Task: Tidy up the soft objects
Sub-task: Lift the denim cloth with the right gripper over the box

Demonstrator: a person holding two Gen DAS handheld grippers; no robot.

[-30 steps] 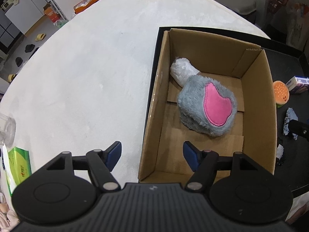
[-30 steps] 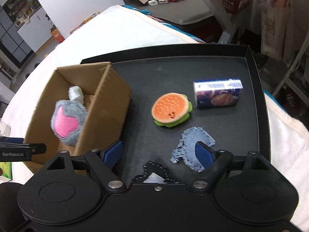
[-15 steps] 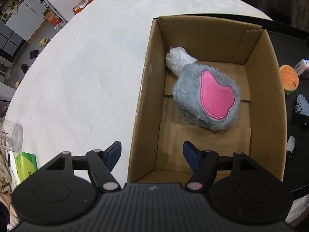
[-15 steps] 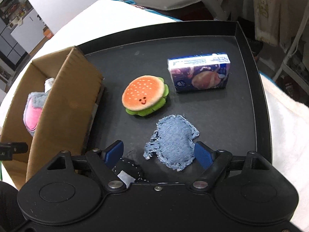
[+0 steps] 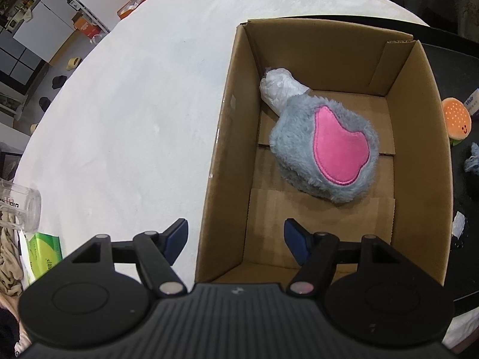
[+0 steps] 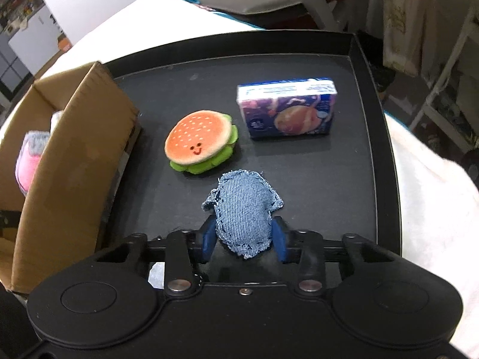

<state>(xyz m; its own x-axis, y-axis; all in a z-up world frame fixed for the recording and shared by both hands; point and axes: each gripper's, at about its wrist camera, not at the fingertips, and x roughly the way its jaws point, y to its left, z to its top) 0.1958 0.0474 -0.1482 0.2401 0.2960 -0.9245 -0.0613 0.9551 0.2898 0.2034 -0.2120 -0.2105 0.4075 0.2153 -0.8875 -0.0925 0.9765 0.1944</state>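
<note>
My right gripper (image 6: 244, 240) is closing: a second ago its jaws stood wide above the tray, and now the blue pads sit against both sides of the frayed blue denim pouch (image 6: 244, 209) and pinch its near end. The pouch bunches between the pads, so I judge that the grip has taken, though the jaws are not yet at rest. The gripper has also come down towards the tray since then. The pouch still lies on the flat black tray (image 6: 374, 137), near its front edge.

Just beyond the pouch, the orange and green plush hamburger with a stitched smile (image 6: 200, 142) sits near the middle of the tray. The blue and white printed carton (image 6: 287, 107) stands to its right, towards the far right corner.

My left gripper (image 5: 235, 237) has its jaws spread and empty, as before. It hovers over the near left wall of the open brown cardboard box (image 5: 227, 137). One pad is outside the wall, over the white bench (image 5: 134, 104), and the other is inside.

The grey plush toy with a pink patch (image 5: 326, 149) lies on the box floor, with a crumpled white wrapped piece (image 5: 278, 88) touching its far end.

Consequence for the task: one soft item is stowed and the denim pouch is now in hand. The lift and transfer to the box are probably next. The hamburger remains to be moved.
</note>
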